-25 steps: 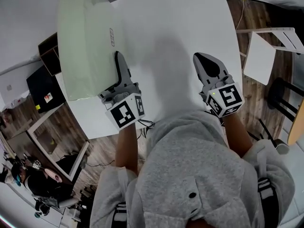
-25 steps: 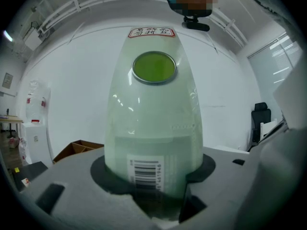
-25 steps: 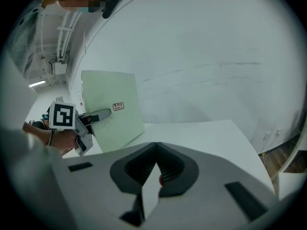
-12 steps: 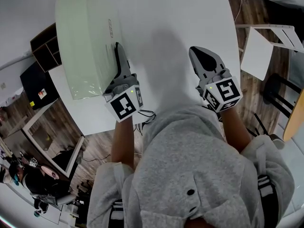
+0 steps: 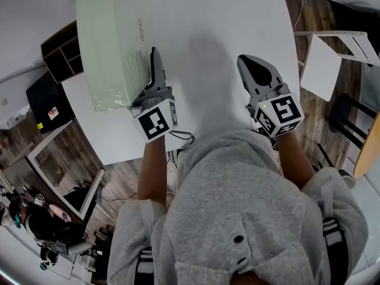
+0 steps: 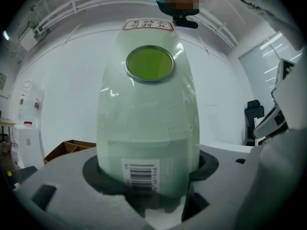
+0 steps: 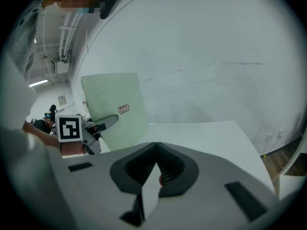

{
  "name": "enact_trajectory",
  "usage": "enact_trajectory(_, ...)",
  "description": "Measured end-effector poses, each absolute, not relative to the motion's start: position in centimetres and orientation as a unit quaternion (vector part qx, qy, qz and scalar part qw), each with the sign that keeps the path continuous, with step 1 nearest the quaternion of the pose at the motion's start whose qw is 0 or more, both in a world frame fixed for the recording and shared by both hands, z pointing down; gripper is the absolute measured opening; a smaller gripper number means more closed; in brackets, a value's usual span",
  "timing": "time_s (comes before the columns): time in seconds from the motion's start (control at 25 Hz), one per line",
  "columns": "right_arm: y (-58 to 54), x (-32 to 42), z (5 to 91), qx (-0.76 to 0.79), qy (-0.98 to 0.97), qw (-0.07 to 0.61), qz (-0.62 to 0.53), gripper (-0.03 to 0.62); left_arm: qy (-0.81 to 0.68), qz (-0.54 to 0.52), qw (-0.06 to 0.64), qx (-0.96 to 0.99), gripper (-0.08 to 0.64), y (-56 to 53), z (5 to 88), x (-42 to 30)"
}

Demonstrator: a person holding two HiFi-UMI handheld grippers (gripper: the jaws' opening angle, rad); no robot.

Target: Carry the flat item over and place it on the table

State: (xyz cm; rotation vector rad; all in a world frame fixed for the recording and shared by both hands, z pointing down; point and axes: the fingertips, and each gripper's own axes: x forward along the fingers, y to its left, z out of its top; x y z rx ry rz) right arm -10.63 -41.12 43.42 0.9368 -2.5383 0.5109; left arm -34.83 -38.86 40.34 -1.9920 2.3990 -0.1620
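The flat item [image 5: 110,46] is a pale green, plastic-wrapped slab standing on its long edge at the left side of the white table [image 5: 225,28]. My left gripper [image 5: 148,61] straddles its near end. In the left gripper view the item [image 6: 148,119], barcode toward me, fills the space between the jaws. Those jaws have just been opening and stand wide around the slab without pressing it. My right gripper [image 5: 252,64] rests shut and empty over the table's right part. From the right gripper [image 7: 152,150] view I see the item [image 7: 115,107] and the left gripper [image 7: 103,123] beside it.
A white stool [image 5: 323,70] stands on the wooden floor right of the table. A dark shelf unit [image 5: 56,70] sits off the table's left edge. A cardboard box [image 6: 72,147] and an office chair [image 6: 252,116] show in the background.
The left gripper and the green item have shifted a little farther onto the table. The right gripper has kept still.
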Motion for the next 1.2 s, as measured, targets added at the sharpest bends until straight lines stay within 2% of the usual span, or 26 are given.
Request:
enact_trajectory(0.28,-40.0,-9.3,41.5,0.333,-0.912,0.178,0.161,0.025,0.767,-0.067,-0.004,-0.638,0.35,-38.2,41.0,-34.3)
enact_trajectory(1.2,-35.1,-3.0,35.1,0.35,-0.927,0.111,0.079,0.025,0.787,-0.119,-0.059,-0.603,0.351,-31.3,42.1,-33.2)
